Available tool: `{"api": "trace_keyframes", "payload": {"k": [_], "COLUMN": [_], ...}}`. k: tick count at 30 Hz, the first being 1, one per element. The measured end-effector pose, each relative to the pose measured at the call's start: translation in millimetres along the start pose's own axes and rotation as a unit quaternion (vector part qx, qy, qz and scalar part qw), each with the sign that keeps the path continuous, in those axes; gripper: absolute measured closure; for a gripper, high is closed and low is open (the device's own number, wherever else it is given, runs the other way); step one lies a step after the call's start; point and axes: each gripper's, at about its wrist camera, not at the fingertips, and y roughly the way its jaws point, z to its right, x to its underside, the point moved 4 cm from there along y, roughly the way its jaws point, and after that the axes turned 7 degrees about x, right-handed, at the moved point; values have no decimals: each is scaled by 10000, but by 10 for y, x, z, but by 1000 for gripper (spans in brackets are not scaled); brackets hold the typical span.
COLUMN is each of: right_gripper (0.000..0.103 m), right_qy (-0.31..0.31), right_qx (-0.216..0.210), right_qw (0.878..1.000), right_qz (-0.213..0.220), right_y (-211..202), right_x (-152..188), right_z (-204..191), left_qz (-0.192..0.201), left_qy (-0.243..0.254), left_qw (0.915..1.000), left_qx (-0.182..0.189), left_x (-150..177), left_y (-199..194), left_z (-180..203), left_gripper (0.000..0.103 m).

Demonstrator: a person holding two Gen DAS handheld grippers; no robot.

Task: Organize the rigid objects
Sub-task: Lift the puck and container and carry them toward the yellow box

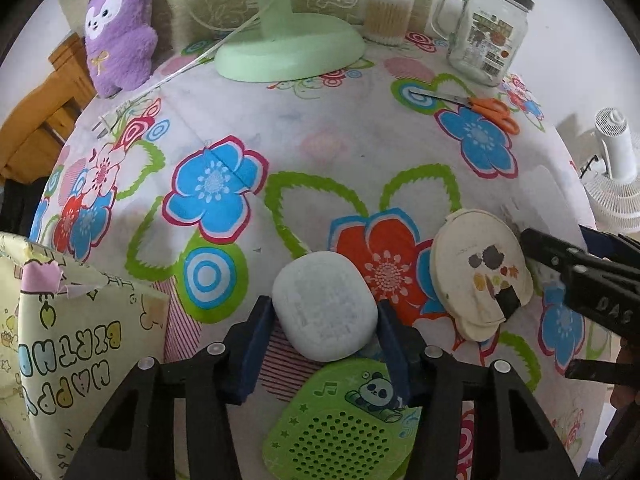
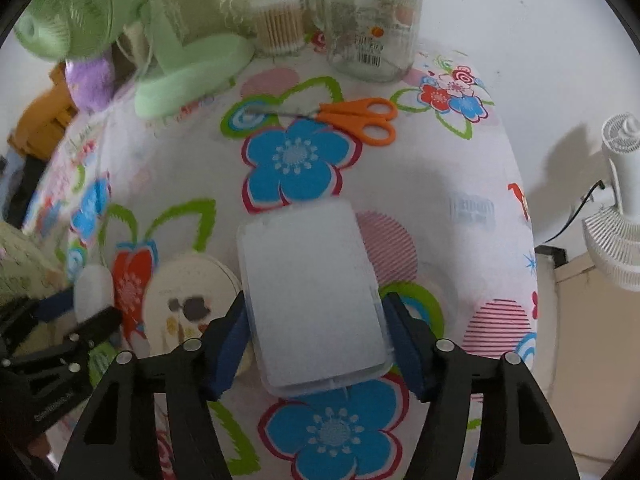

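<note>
We are mid-pickup on both sides. The left gripper [image 1: 325, 320] is clamping the white rounded case [image 1: 326, 306], pads touching both flanks, case lying on the floral tablecloth [image 1: 248, 128] and overlapping the green panda speaker [image 1: 340, 420]. The right gripper [image 2: 316, 344] is straddling the frosted flat box [image 2: 314, 300]; pads at its long edges, firm contact we cannot tell. Next we are judging a straight lift. The round cream disc [image 1: 480, 272] is crowding between the two. Orange scissors [image 2: 356, 118] and glass jar [image 2: 376, 24] are well apart.

Green fan [image 1: 256, 12] head cut off above
</note>
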Motion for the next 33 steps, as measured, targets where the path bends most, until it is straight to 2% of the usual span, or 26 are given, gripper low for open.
{"api": "trace_keyframes", "payload": {"k": [7,24,33], "right_gripper": [40,40,40], "right_qy": [-108,14,214], "right_qx": [229,153,276], "right_qw": [9997,9997,9992], "right_qz": [70,181,200], "right_y": [-133,-471,-652], "right_x": [138,429,650], "right_z": [-117,-232,-229], "left_qz": [-40,41,71], "left_qy": [205,370,508], "left_qw": [9997,9987,9976], "left_qx": [130,361,458], "left_x": [15,242,421], "left_y": [-46,-306,-425], "left_z": [146,311,362], "left_gripper": [50,50,50]}}
